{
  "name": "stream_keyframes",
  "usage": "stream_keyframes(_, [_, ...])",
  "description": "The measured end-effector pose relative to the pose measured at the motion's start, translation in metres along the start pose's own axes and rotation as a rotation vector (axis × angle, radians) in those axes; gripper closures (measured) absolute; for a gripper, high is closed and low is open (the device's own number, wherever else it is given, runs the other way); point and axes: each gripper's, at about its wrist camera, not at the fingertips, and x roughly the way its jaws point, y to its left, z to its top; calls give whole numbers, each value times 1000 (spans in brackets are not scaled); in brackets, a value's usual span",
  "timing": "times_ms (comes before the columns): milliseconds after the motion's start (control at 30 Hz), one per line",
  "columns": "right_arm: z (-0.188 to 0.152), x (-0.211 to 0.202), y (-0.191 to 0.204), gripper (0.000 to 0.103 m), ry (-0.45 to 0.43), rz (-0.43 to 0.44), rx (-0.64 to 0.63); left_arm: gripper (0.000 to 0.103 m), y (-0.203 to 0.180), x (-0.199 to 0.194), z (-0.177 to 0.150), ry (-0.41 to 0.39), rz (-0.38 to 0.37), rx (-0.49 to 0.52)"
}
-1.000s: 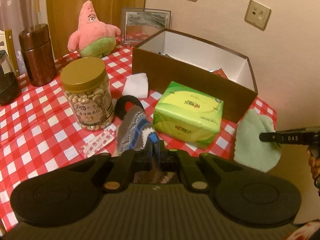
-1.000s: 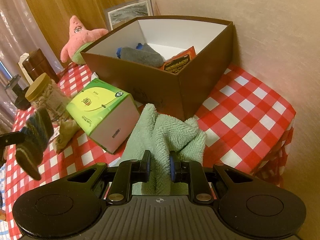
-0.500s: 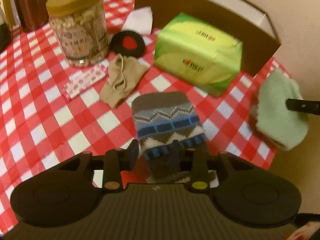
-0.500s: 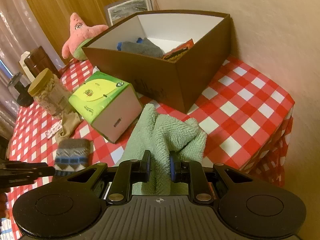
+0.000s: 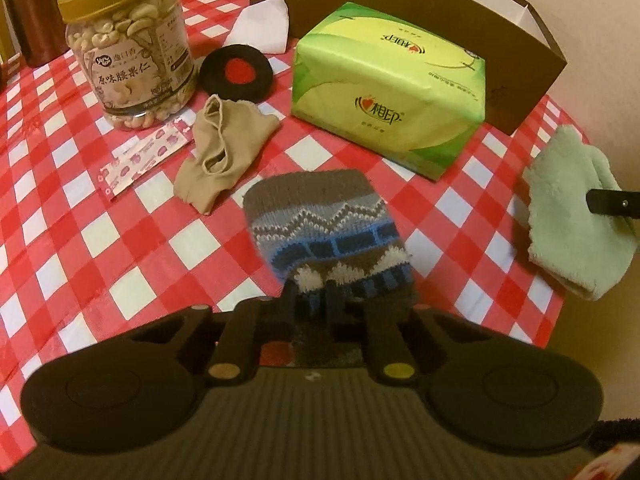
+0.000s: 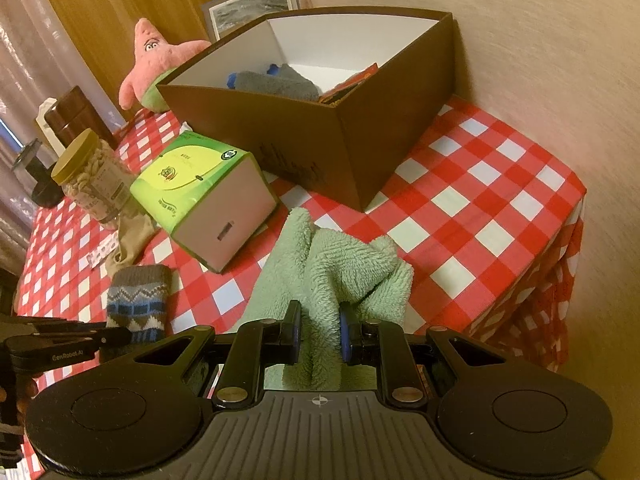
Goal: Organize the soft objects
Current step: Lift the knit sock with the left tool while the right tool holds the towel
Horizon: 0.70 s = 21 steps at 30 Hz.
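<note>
A patterned knitted sock (image 5: 328, 224) lay flat on the red-and-white checked counter (image 5: 60, 240), banded in brown, grey and blue with white zigzags. The left gripper (image 5: 310, 300) had just been closing, and its narrow jaws pinched the sock's near edge. To the right, a pale green fluffy towel (image 6: 336, 268) sat crumpled at the counter's near right edge, bunched into soft folds. The right gripper (image 6: 320, 336) clamped a fold of that towel between its blue pads (image 6: 295, 330), jaws only slightly apart.

Beyond the sock lay a limp beige stocking (image 5: 218, 152) and a round black pad with a red centre (image 5: 238, 74). A green tissue pack (image 5: 388, 100) stood between the sock and a brown cardboard box (image 6: 328, 140) at the far side. Inside the box rested a grey cloth (image 6: 276, 82). A nut jar with a gold lid (image 5: 128, 48) stood far left, and a pink star plush (image 6: 156, 64) sat behind the box.
</note>
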Motion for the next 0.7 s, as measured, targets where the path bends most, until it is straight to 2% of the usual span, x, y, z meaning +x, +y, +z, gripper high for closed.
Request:
stream_keyframes(233, [2,-5,-2,84,-3,9,-14,94,-1,-28,5,-60,-1,57])
stream_keyframes(433, [6,-16,-10,84,-8,0,-21,94,6,-63,20,-141,80,145])
stream_keyframes(700, [19,-39,-30,84,-34,-34,-26,94,13,-106,55,-275,141,214])
